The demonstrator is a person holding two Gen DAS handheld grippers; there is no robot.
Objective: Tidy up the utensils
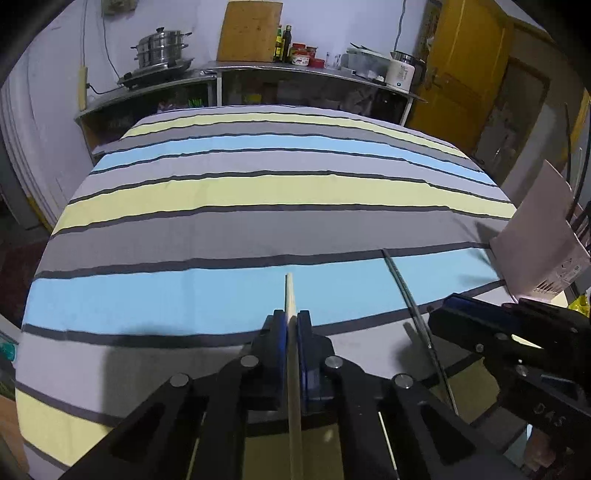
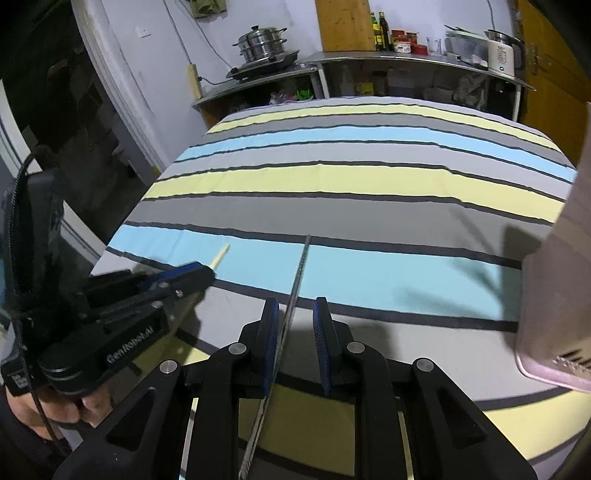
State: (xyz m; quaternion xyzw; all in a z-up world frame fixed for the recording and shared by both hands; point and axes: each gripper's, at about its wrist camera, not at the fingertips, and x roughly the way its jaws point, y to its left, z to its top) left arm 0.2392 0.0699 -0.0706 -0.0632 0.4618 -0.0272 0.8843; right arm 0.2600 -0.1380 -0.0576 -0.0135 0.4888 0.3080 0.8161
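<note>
The left gripper (image 1: 292, 319) had its blue-padded fingers (image 1: 279, 332) clenched on a pale wooden chopstick (image 1: 290, 295), whose tip stuck out forward over the blue band of the striped cloth (image 1: 258, 192) covering the bench. From the right wrist view the same chopstick tip (image 2: 220, 255) showed just past the left gripper's (image 2: 201, 271) nose, low on the left of the frame. The right gripper (image 2: 295, 314) stood with its fingers (image 2: 271, 325) parted; a dark, thin metal chopstick (image 2: 301, 266) ran between them, lying close along the left pad, with a clear gap to the right pad, so it was not pinched from both sides. Its far end reached the black stripe at the upper edge of the blue band. In the left wrist view that dark chopstick (image 1: 402, 284) slanted up beside the right gripper (image 1: 454, 306), to the right of the wooden one, the two well apart. A pinkish-white holder (image 1: 535, 236) stood at the right edge of the bench, near the right gripper, dark sticks rising behind it. Beyond the bench, a steel steamer pot (image 1: 160, 48) sat on a counter, with a wooden board (image 1: 249, 29) against the wall.
</note>
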